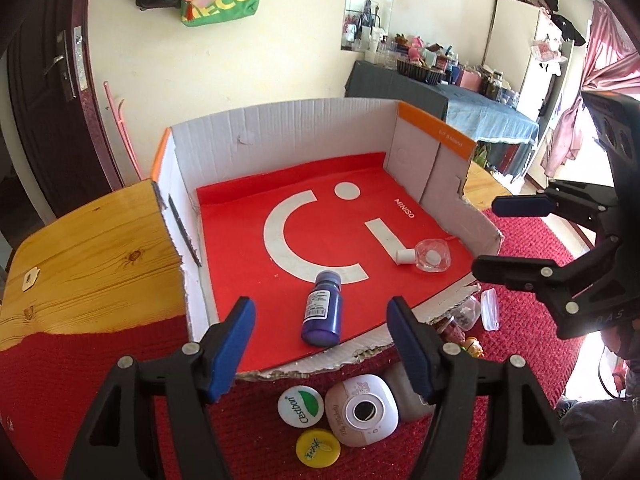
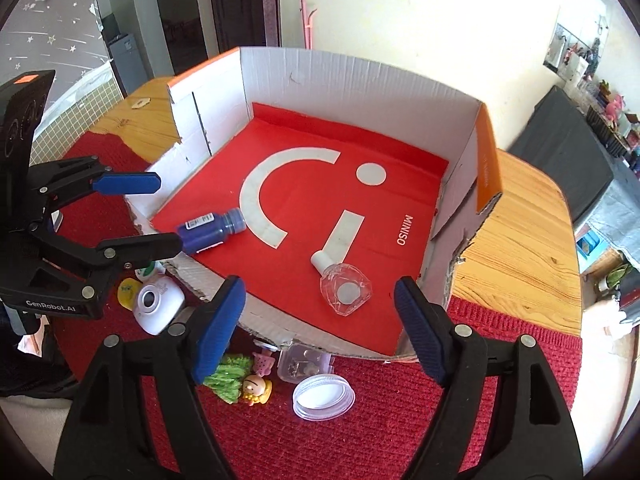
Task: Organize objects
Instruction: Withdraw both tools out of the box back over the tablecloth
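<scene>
Covering wooden table (image 2: 516, 256), red mat (image 2: 360, 432), cream wall (image 1: 240, 64) behind

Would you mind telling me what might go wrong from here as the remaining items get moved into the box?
1. The blue bottle lies on its side and may roll if bumped.
2. The glass bottle lies near the box's torn front wall; a gripper crossing it could knock the bottle.
3. The figurine sits crowded among neighbours.

- box (image 1: 280, 128): white walls, orange rim
- liner (image 1: 248, 216): red w/ white smiley (MINISO print)
- bottle (image 1: 322, 314): purple-blue
- rug (image 2: 360, 432): red knit
- pads (image 2: 218, 324): blue
</scene>
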Available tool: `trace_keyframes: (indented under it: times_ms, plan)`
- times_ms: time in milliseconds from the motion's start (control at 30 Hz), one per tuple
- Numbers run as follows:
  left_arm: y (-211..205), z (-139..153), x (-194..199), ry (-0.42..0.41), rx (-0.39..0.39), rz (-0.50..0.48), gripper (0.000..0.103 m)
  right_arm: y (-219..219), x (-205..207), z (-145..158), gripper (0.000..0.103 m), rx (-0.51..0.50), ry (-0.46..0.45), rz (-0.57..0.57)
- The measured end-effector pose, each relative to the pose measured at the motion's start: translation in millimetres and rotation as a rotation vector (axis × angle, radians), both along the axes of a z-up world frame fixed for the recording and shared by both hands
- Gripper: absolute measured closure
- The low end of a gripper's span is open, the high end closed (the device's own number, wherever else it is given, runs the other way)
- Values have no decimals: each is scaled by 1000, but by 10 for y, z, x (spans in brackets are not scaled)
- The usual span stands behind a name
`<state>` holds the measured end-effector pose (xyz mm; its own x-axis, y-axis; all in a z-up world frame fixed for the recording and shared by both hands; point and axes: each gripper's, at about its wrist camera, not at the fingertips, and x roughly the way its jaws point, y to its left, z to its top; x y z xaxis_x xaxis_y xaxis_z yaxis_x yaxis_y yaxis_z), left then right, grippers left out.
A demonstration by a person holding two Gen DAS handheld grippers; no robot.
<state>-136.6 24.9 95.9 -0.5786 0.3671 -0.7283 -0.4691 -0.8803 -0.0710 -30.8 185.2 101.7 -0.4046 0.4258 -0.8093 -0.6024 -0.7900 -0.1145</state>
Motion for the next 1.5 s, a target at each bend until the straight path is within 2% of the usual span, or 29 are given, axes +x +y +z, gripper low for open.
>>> trace_keyframes:
  times_ms: [133, 300, 467, 533, 667, 800, 967, 1133, 1300, 1500]
  plan:
    - [-89, 131, 240, 84, 7, 64, 26, -158, 108, 205, 21, 46, 82, -30]
    - [-182, 165, 497, 129, 45, 145, 19, -452, 329, 369, 16, 135, 194, -74]
    - [-216, 81, 727, 172, 64, 211, 15, -710, 529, 327, 13, 213, 281, -107]
    - [-239, 15, 793, 165, 82, 234, 12, -774, 608, 276, 13, 222, 310, -123]
    - [-280, -145, 910, 128, 121, 256, 12, -892, 721, 98, 13, 243, 351, -160]
    - [-275, -330, 1002, 108, 107, 271, 11, -946, 781, -147, 13, 256, 352, -206]
    - [-319, -600, 1031, 59, 88, 313, 11, -857, 842, -428, 13, 182, 349, -251]
    - [-347, -814, 1022, 27, 54, 351, 12, -798, 877, -560, 13, 149, 331, -272]
    - [-323, -862, 1061, 59, 17, 348, 9, -761, 891, -627, 13, 124, 325, -277]
    - [-308, -856, 1017, 28, 15, 324, 3, -703, 862, -675, 13, 103, 301, -283]
